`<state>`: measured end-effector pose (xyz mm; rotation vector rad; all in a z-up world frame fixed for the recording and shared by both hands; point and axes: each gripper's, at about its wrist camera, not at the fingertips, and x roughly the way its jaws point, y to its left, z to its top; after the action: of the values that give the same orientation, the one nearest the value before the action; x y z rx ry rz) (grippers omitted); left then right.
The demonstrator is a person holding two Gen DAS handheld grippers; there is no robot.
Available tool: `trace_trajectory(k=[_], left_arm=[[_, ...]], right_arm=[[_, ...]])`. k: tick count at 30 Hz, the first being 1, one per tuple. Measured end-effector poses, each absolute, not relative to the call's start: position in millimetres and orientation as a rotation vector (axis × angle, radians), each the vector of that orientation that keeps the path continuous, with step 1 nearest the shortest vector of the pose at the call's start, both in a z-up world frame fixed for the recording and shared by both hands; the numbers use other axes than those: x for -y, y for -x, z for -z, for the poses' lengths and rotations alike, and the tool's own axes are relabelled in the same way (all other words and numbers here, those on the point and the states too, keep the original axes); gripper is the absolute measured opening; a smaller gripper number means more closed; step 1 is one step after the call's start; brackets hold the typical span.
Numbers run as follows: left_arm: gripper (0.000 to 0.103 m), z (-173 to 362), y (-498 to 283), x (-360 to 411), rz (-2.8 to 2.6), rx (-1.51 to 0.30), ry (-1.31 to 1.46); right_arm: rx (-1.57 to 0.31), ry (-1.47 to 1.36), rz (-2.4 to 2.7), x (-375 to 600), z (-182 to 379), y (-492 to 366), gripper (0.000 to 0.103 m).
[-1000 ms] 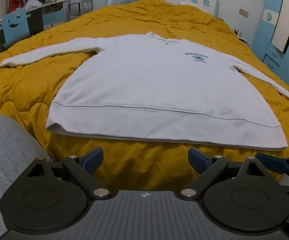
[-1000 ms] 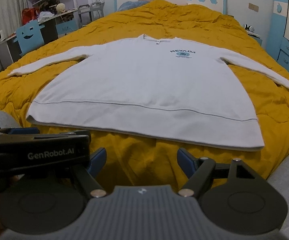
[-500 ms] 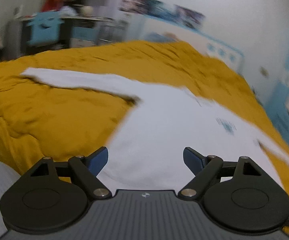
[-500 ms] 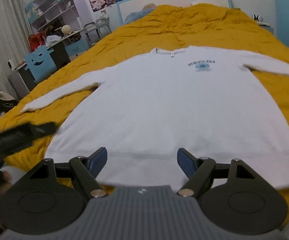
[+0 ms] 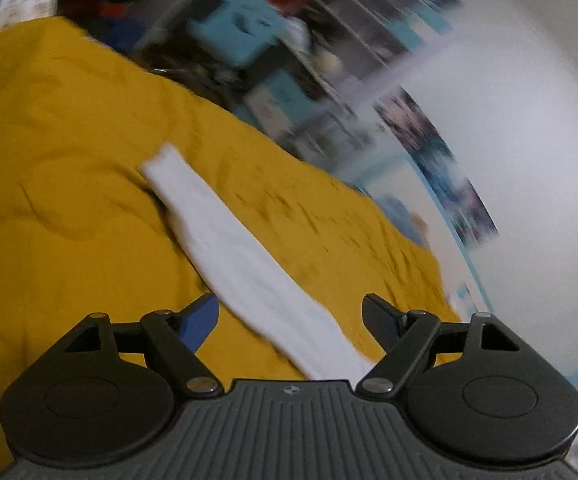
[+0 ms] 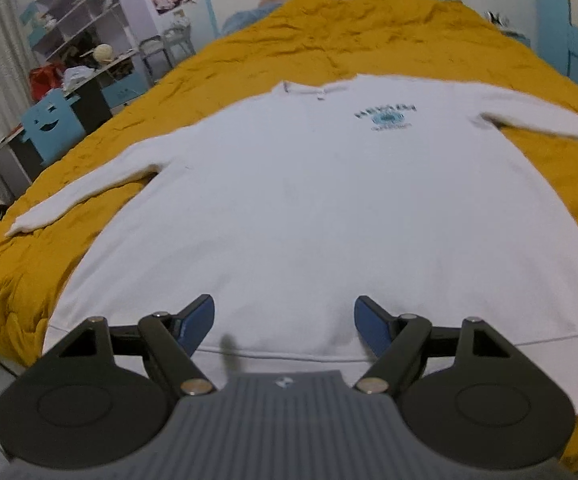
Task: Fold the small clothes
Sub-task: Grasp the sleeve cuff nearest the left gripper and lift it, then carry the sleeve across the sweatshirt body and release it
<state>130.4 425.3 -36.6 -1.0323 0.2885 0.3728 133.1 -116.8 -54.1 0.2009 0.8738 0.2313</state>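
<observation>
The sweater (image 6: 329, 208) lies flat, face up, in the middle of the bed (image 6: 409, 28), both sleeves spread toward the side edges. Your left gripper (image 5: 291, 316) hangs over the left sleeve (image 5: 225, 248), jaws wide and empty. Go for the cuff, not mid-sleeve, so it folds across the chest cleanly. Your right gripper (image 6: 285, 320) is also spread and empty, above the hem (image 6: 289, 356).

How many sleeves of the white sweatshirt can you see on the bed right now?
2. The left sleeve stretches toward the desk side; the right sleeve runs off toward the blue drawers, with its cuff out of frame.
</observation>
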Motion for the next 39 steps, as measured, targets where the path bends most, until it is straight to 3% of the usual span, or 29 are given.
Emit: trace_trajectory(k=[7, 16, 17, 19, 20, 28, 39], left_arm=[[0.087, 84, -170, -481, -0.539, -0.285, 1.181], [0.069, 113, -210, -518, -0.51, -0.237, 1.213], [0.06, 115, -211, -519, -0.527, -0.251, 1.199], [0.029, 118, -219, -518, -0.595, -0.316, 1.179], [0.009, 119, -223, -518, -0.634, -0.347, 1.168], [0.007, 87, -219, -487, -0.627, -0.35, 0.952], [0.007, -32, -263, -404, -0.514, -0.279, 0.684]], right_arm=[[-0.887, -0.268, -0.243, 117, 57, -146, 0.074], [-0.891, -0.204, -0.241, 108, 61, -151, 0.074], [-0.896, -0.204, -0.234, 108, 62, -153, 0.074], [-0.902, -0.204, -0.228, 107, 63, -156, 0.074], [-0.901, -0.197, -0.228, 106, 62, -157, 0.074], [-0.884, -0.156, -0.235, 106, 62, -162, 0.074], [-0.814, -0.154, -0.201, 138, 60, -166, 0.074]])
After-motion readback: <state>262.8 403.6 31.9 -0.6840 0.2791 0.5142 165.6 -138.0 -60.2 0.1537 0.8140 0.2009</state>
